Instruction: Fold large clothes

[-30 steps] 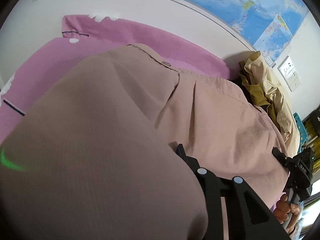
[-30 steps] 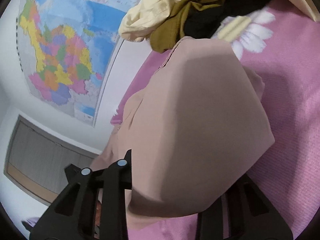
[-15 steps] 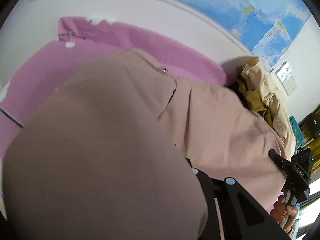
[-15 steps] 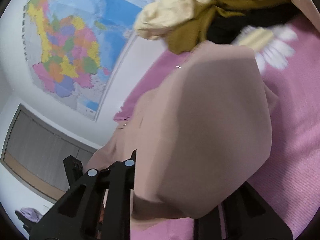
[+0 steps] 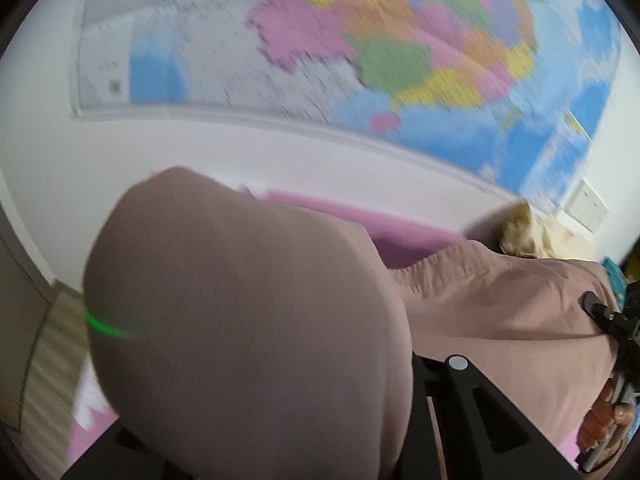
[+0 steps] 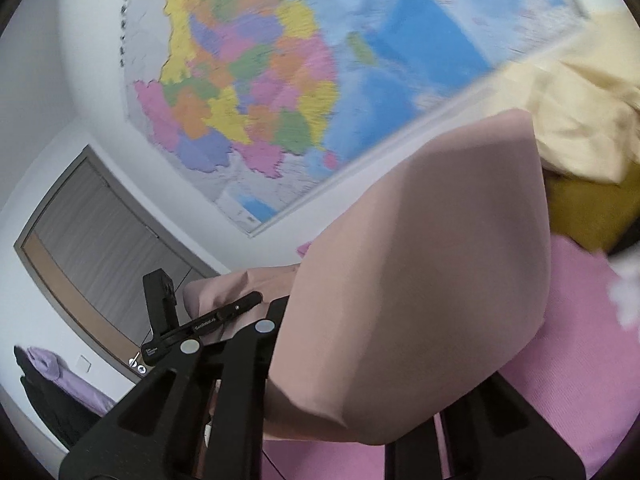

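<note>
A large dusty-pink garment (image 5: 248, 320) bulges over my left gripper (image 5: 280, 420), which is shut on a fold of it; the cloth hides the fingertips. The rest of the garment stretches right, up off the pink bedsheet (image 5: 400, 236), to the other gripper (image 5: 616, 332), which a hand (image 5: 604, 420) holds. In the right wrist view the same garment (image 6: 420, 260) drapes over my right gripper (image 6: 372, 360). Its jaws are closing with the cloth pinched between them. The left gripper (image 6: 168, 312) shows beyond it, clamping the garment's other corner.
A heap of cream (image 6: 580, 128) and mustard (image 6: 588, 208) clothes lies at the far end of the bedsheet (image 6: 580, 340). A large coloured map (image 6: 260, 100) hangs on the white wall. A grey door (image 6: 92, 248) and a purple cloth (image 6: 60, 368) are at the left.
Both grippers have risen with the garment, lifting it off the bed. The views now tilt up to the wall map, and the right gripper has rolled.
</note>
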Tool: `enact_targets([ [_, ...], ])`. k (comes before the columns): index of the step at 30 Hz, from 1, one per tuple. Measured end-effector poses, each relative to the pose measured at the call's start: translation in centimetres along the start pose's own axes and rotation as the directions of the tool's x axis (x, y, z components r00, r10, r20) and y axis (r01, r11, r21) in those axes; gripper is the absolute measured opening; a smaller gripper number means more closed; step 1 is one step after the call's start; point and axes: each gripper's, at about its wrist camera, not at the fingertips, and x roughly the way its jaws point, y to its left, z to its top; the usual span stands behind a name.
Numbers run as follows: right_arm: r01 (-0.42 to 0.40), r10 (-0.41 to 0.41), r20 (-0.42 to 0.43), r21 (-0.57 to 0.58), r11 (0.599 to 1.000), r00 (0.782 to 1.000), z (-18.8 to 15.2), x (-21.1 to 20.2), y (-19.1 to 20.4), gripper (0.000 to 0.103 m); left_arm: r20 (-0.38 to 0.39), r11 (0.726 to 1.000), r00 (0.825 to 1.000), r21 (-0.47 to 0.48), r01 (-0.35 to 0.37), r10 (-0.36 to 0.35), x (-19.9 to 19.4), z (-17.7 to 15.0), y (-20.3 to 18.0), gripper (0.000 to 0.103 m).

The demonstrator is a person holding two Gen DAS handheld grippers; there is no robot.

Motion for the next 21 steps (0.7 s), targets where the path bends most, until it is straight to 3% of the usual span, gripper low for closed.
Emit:
enact_targets([
  [7, -0.101, 0.099, -0.031, -0.064, 0.993, 0.995, 2.8, 7.6, 3.4, 0.015, 0.104, 0.988, 0.983, -0.038, -0.151, 0.154, -1.3, 4.8, 5.4, 0.015],
  [13, -0.15, 0.141, -0.099, -0.085, 0.985, 0.985, 1.9, 15.8, 4.8, 0.015, 0.128, 0.946, 0.939, -0.103, -0.307, 0.319, 0.4, 6.7, 12.1, 0.015],
  [16, -0.138, 0.126, -0.198, -0.047, 0.989, 0.972, -0.9, 19.8, 3.2, 0.015, 0.052, 0.92, 0.925, -0.144, -0.365, 0.375, 3.5, 4.7, 16.4, 0.015],
  [19, -0.053, 0.062, -0.34, 0.036, 0.998, 0.939, -5.0, 22.6, -0.9, 0.019, -0.085, 0.902, 0.917, -0.163, -0.4, 0.391, 7.6, 1.3, 19.7, 0.015],
  [21, -0.035, 0.071, -0.354, 0.107, 0.994, 0.933, -6.4, 22.3, -3.1, 0.033, -0.126, 0.897, 0.917, -0.198, -0.396, 0.378, 8.9, -0.5, 21.3, 0.019],
])
